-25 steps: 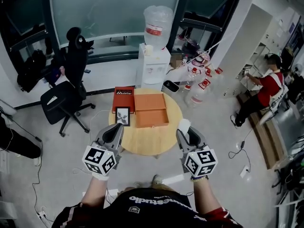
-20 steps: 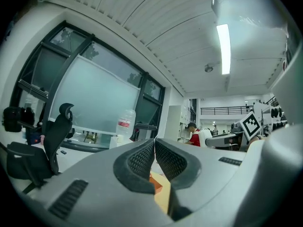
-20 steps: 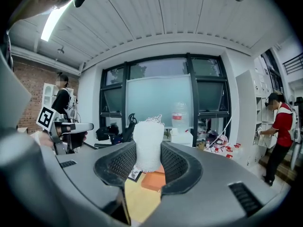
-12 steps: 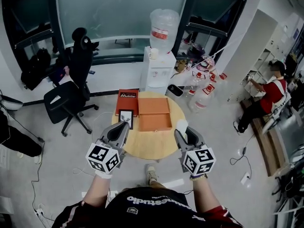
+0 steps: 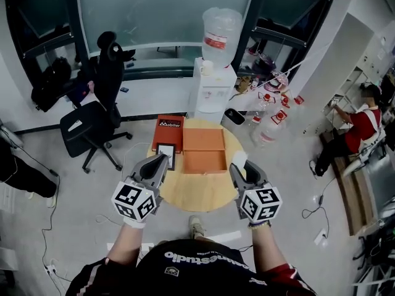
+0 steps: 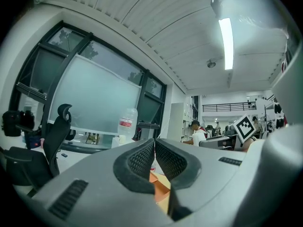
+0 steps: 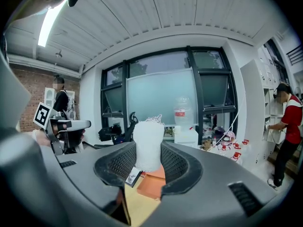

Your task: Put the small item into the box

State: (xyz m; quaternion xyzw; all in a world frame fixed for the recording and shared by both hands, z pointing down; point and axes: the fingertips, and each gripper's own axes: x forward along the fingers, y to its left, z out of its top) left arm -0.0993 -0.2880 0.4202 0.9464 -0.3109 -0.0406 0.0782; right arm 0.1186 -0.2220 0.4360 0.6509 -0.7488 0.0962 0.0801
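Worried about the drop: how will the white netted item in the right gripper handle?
Likely light and squashy: the white item looks like foam netting. Its rough wrap should resist slipping in the right gripper. Tall and narrow, it may tip.

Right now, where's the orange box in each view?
Head view: orange box at centre, on the round table.
Left gripper view: only a sliver, low centre, seen through the gap under the closed jaws.
Right gripper view: low centre, under the white netted item held between the jaws.
Shared landmark: water-cooler bottle.
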